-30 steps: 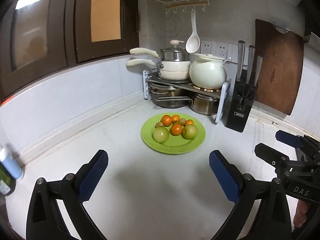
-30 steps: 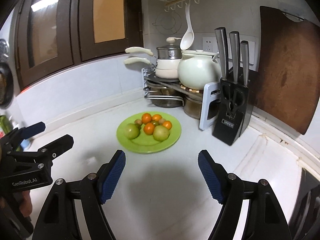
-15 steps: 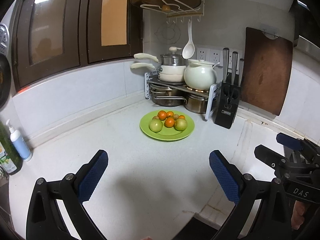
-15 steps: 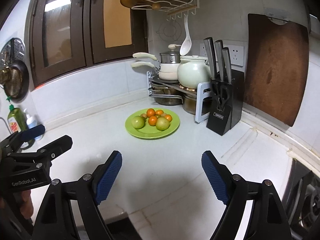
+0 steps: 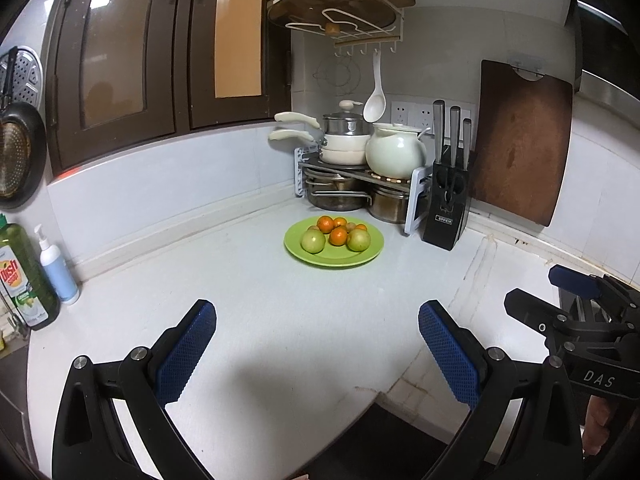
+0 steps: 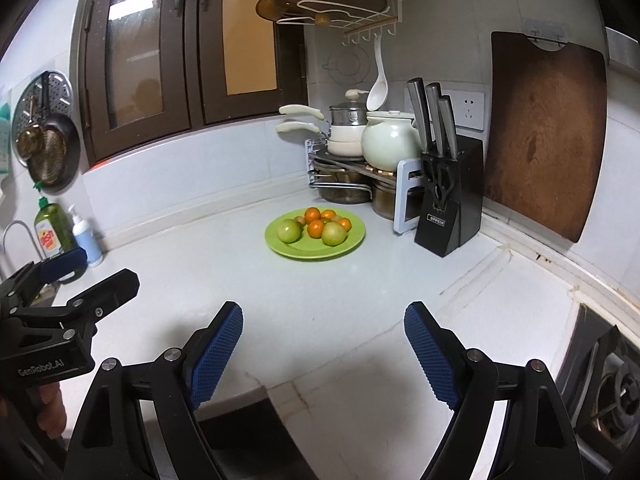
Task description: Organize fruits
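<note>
Well back from the fruit, over the near edge of the white surface. Left gripper: jaws spread wide, nothing between them, blue pads facing each other across bare counter. Right gripper: jaws likewise apart and empty, no fruit in either. Seen side by side in both wrist views, each at the edge of the other's frame.

Far off toward the corner, on a green plate: two greenish round fruits at the front, several small oranges between and behind them, all touching or nearly so. Just beyond the plate, a metal rack with steel pots under it, cream pans and a pale ceramic pot on top. Right of the plate, near but apart from it, a black knife block; behind that, a brown cutting board leaning upright against the wall. At far left by the wall, a green dish-soap bottle and a white pump bottle, close together.
</note>
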